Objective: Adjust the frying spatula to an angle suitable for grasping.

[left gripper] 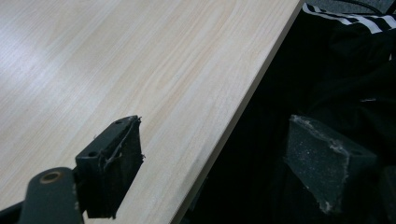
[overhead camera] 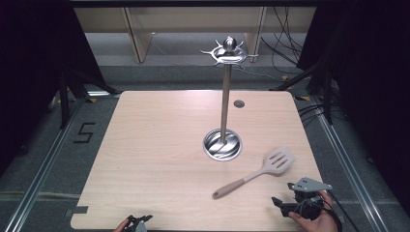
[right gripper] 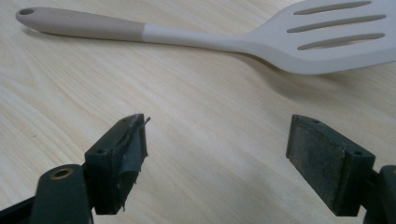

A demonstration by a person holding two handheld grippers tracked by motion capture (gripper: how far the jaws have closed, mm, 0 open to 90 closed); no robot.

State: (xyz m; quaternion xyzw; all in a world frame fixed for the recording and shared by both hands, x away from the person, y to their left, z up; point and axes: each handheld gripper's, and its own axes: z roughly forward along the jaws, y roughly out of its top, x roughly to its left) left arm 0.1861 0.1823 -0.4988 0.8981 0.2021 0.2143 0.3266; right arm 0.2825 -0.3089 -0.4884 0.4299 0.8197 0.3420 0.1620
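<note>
Pale wood desk (overhead camera: 154,159), grey floor (overhead camera: 43,159), dark curtains. Beige slotted spatula (overhead camera: 256,173) flat, near right. Both tongs (right gripper: 217,154) (left gripper: 212,163) apart, empty.

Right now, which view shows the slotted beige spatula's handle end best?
The right gripper view: the slotted beige spatula lies close, its hanging hole clear. The high view shows it whole but small; the left gripper view looks along the light wooden table.
</note>
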